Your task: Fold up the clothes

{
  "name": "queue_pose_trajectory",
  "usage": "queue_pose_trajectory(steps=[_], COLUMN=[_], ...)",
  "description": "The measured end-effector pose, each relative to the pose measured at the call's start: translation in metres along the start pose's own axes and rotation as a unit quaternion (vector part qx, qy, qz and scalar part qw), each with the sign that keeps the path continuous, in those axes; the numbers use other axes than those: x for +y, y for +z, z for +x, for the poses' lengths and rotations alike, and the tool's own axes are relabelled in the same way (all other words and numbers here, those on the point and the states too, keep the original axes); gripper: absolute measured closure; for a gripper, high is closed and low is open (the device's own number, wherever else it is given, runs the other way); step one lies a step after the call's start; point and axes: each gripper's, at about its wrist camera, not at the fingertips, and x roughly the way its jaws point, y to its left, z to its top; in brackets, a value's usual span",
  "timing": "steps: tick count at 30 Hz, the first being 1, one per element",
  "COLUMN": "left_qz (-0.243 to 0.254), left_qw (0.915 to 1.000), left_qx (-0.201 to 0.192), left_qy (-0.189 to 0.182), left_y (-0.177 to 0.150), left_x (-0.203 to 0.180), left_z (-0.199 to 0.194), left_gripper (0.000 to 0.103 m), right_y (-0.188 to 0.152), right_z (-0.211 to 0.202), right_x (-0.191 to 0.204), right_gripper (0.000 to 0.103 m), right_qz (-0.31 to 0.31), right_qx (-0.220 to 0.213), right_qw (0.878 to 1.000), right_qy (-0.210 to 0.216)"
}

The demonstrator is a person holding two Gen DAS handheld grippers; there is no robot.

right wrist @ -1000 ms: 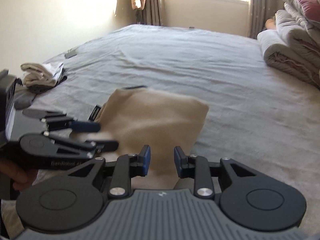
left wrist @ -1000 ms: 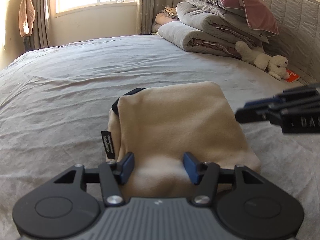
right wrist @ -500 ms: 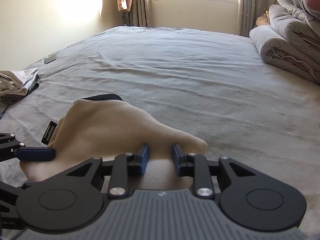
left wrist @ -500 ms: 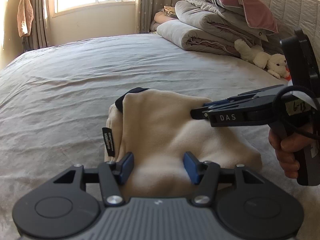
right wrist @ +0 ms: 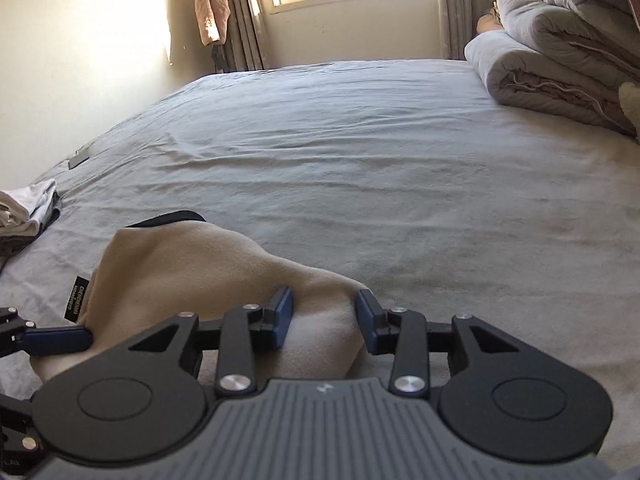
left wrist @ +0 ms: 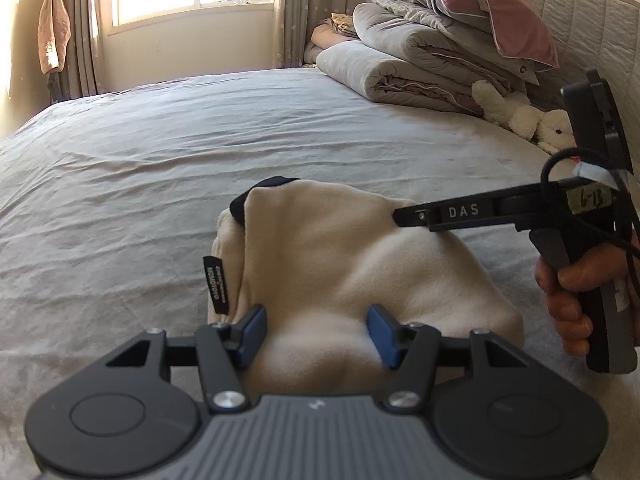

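A folded beige fleece garment (left wrist: 340, 264) with a dark collar and a black label lies on the grey bed sheet (left wrist: 140, 184). My left gripper (left wrist: 316, 334) is open, its blue pads on either side of the garment's near edge. My right gripper (right wrist: 323, 318) is open around the garment's (right wrist: 192, 272) right corner, which bulges between its pads. In the left wrist view the right gripper (left wrist: 404, 214) comes in from the right, its tip against the garment's raised far corner. In the right wrist view a left fingertip (right wrist: 60, 338) touches the garment's left edge.
Rolled grey duvets with a mauve pillow (left wrist: 432, 52) are stacked at the bed's far right, with a white plush toy (left wrist: 524, 116) beside them. A small pile of folded clothes (right wrist: 28, 212) sits at the bed's left edge. A window and curtains stand behind.
My right gripper has moved in over the garment's right corner and its jaws have widened around it. The corner has been pushed up into a ridge. The left gripper has stayed put.
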Motion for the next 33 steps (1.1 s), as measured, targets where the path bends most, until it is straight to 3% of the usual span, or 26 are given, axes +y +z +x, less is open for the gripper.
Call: queue_pose_trajectory(steps=[11, 14, 15, 18, 19, 23, 27, 31, 33], left_qz=[-0.007, -0.011, -0.014, -0.032, -0.041, -0.067, -0.055, -0.03, -0.044], left_qw=[0.9998, 0.9998, 0.9997, 0.999, 0.9986, 0.9967, 0.9977, 0.9985, 0.9975], left_qx=[0.01, 0.007, 0.002, -0.017, -0.023, -0.037, -0.037, 0.001, 0.014], left_qy=[-0.013, -0.018, -0.021, -0.025, -0.027, -0.026, -0.012, 0.046, 0.053], left_y=[0.005, 0.009, 0.01, 0.014, 0.016, 0.018, 0.018, 0.011, 0.008], left_x=[0.007, 0.009, 0.01, 0.016, 0.019, 0.027, 0.024, 0.021, 0.028], left_z=[0.0, -0.004, -0.006, -0.013, -0.015, -0.02, -0.02, -0.005, 0.002], left_gripper=[0.043, 0.043, 0.043, 0.043, 0.043, 0.045, 0.046, 0.05, 0.05], right_y=[0.019, 0.021, 0.019, 0.009, 0.005, -0.008, -0.018, -0.029, -0.033], right_z=[-0.034, -0.056, -0.063, -0.081, -0.084, -0.086, -0.083, -0.075, -0.071], right_x=[-0.007, 0.004, 0.009, 0.021, 0.023, 0.034, 0.046, 0.055, 0.057], right_gripper=[0.054, 0.054, 0.055, 0.082, 0.086, 0.088, 0.088, 0.087, 0.087], right_qz=[0.056, 0.03, 0.012, -0.023, -0.027, -0.039, -0.059, -0.075, -0.078], right_qx=[0.0, -0.003, -0.002, 0.009, 0.015, 0.041, 0.071, 0.089, 0.092], right_qw=[0.998, 0.999, 1.0, 0.999, 0.999, 0.997, 0.993, 0.991, 0.991], right_qy=[0.021, 0.025, 0.027, 0.033, 0.038, 0.058, 0.074, 0.061, 0.058])
